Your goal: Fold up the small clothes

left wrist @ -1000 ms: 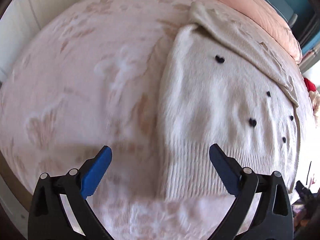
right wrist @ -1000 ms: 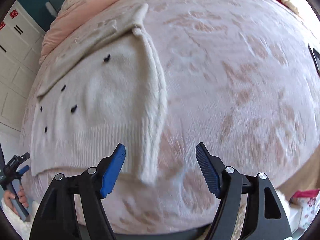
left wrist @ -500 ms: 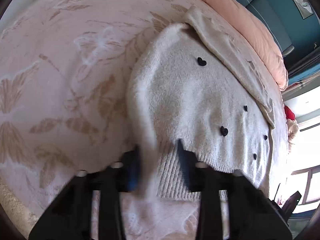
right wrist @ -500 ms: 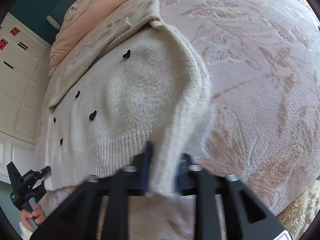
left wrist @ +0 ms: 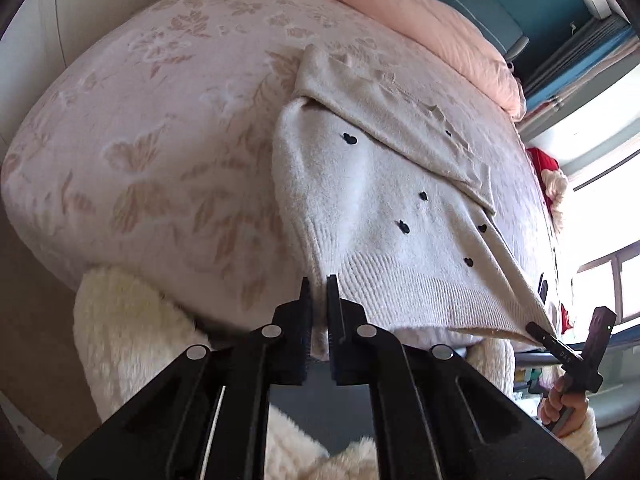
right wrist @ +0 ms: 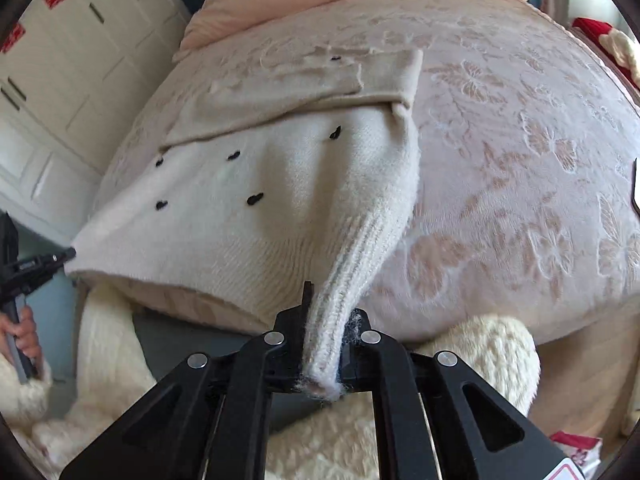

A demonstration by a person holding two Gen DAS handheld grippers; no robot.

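A small cream knit sweater [left wrist: 384, 200] with black hearts lies on a pink patterned bed [left wrist: 160, 128], its sleeves folded across the top. My left gripper [left wrist: 319, 292] is shut on the ribbed hem's left corner. My right gripper [right wrist: 325, 312] is shut on the hem's right corner, and the knit bunches between its fingers. Both corners are lifted off the bed's near edge, with the hem stretched between them. The sweater also shows in the right wrist view [right wrist: 280, 184]. The right gripper appears in the left wrist view [left wrist: 560, 344], and the left gripper in the right wrist view [right wrist: 36, 268].
A peach duvet [left wrist: 400, 12] is piled at the far end of the bed. A fluffy cream fabric [left wrist: 120, 320] hangs below the bed's near edge. White cupboards [right wrist: 60, 60] stand on the left in the right wrist view. A red item [left wrist: 544, 164] lies at the bed's far right.
Both grippers closed on the sweater's hem corners and then pulled back and up, lifting the hem off the bed toward the near edge.
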